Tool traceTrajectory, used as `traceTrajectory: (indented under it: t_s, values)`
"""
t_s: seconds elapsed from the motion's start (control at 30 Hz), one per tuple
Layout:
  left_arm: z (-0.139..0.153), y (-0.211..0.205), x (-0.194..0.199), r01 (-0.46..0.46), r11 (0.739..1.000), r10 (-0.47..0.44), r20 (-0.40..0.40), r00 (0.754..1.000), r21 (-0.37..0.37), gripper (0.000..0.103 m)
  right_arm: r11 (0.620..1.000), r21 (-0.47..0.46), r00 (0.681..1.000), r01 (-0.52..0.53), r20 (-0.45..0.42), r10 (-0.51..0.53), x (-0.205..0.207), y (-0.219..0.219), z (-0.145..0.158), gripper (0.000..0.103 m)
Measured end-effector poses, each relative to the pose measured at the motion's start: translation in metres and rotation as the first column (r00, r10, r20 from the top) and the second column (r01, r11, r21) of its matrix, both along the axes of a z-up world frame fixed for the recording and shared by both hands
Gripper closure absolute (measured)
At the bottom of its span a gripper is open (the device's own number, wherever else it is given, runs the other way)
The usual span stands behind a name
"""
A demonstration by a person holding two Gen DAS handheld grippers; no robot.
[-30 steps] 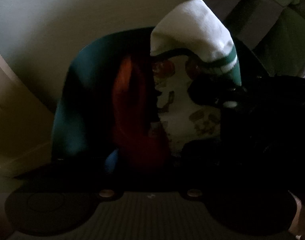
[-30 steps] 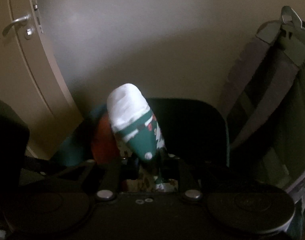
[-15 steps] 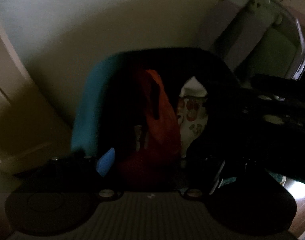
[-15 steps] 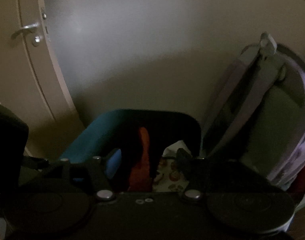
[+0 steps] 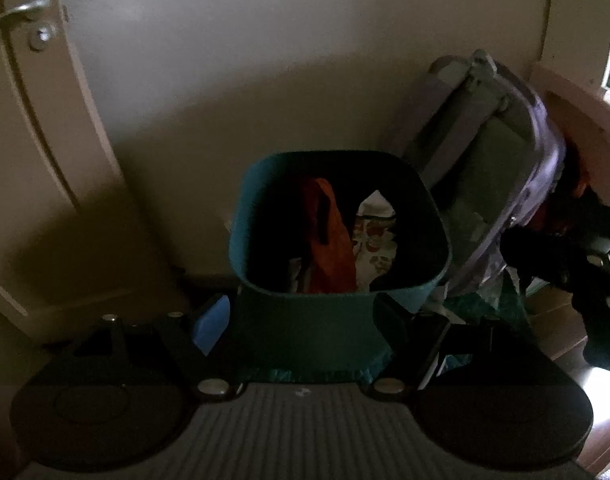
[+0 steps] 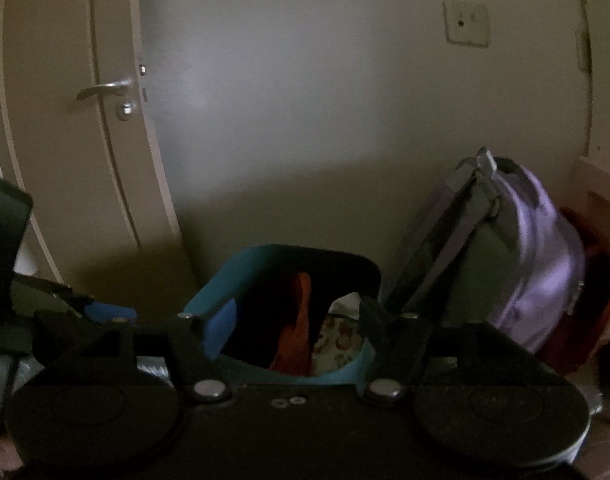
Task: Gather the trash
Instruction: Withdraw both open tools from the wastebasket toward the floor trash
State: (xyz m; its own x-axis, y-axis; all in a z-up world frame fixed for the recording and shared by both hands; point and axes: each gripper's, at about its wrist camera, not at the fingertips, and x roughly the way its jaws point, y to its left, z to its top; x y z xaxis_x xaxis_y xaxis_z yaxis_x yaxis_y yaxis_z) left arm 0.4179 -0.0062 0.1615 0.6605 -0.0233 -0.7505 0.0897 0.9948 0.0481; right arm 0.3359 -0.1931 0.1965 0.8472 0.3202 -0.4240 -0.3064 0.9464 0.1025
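Dim light throughout; the bottom of the bin [image 5: 337, 304] is lost in shadow and its lower wall is cut off behind the camera body in both views. What lies under the orange bag [image 5: 331, 240] cannot be made out. The dark shape at the right edge of the left wrist view is too black to be identified. In the right wrist view a dark block at the far left is cut off by the frame.

Left claw [image 5: 301, 322]: released, jaws spread wide, nothing between them; the near wall of the bin is seen through the gap, contact cannot be told. A blue pad [image 5: 213, 322] is seen on its left finger.

Right claw [image 6: 295, 326]: jaws opening, nothing gripped; the bin's open top is framed between the fingers, pads apart from the contents.

Trash is seen inside the bin: the orange bag on the left, a white printed wrapper [image 5: 375, 240] on the right, touching it.

Around, left to right: a door [image 6: 65, 160] with a metal handle [image 6: 105, 88], a plain wall [image 6: 305, 120] behind the bin, a wall socket [image 6: 467, 24] up high, a lilac backpack [image 6: 541, 248] leaning on the wall just beside the bin, something red [image 6: 597, 256] behind it, unclear.
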Motion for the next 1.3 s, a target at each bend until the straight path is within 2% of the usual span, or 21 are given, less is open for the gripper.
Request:
traceTrajectory:
  t_s: [0.13, 0.27, 0.47, 0.7, 0.87, 1.0, 1.07, 1.13, 1.3]
  values:
    - [0.017, 0.006, -0.038, -0.003, 1.0, 0.004, 0.02, 1.0, -0.014, 0.024, 1.0, -0.012, 1.0, -0.009, 0.015, 0.009, -0.034, -0.003, 0.006, 0.029]
    - [0.017, 0.014, -0.077, -0.008, 0.999, 0.01, 0.027, 1.0, -0.049, 0.023, 1.0, -0.012, 1.0, -0.01, 0.012, 0.01, -0.063, -0.006, 0.005, 0.024]
    - [0.001, 0.021, -0.125, -0.019, 0.998, 0.02, 0.023, 1.0, -0.064, 0.023, 0.999, -0.033, 0.999, -0.04, 0.001, 0.04, -0.106, -0.004, -0.006, 0.016]
    - [-0.03, 0.03, -0.163, -0.04, 0.996, 0.04, 0.0, 0.999, -0.076, 0.023, 0.996, -0.039, 0.996, -0.079, -0.031, 0.078, -0.139, 0.004, -0.029, 0.002]
    - [-0.055, 0.041, -0.183, -0.063, 0.994, 0.062, -0.011, 0.998, -0.094, 0.023, 0.994, -0.036, 0.992, -0.104, -0.075, 0.101, -0.152, 0.009, -0.061, 0.0]
    - [-0.08, 0.048, -0.192, -0.086, 0.99, 0.083, -0.029, 0.996, -0.115, 0.019, 0.991, -0.049, 0.986, -0.125, -0.115, 0.119, -0.154, 0.013, -0.095, 0.0]
    - [-0.093, 0.049, -0.195, -0.092, 0.989, 0.09, -0.022, 0.996, -0.114, 0.014, 0.989, -0.056, 0.982, -0.136, -0.137, 0.127, -0.153, 0.015, -0.112, 0.0]
    - [-0.107, 0.049, -0.195, -0.099, 0.989, 0.097, -0.021, 0.995, -0.108, 0.001, 0.987, -0.065, 0.978, -0.146, -0.162, 0.134, -0.15, 0.017, -0.132, 0.0]
    - [-0.151, 0.05, -0.183, -0.133, 0.985, 0.124, -0.086, 0.989, -0.11, 0.001, 0.98, -0.102, 0.967, -0.171, -0.209, 0.147, -0.143, 0.025, -0.183, 0.0]
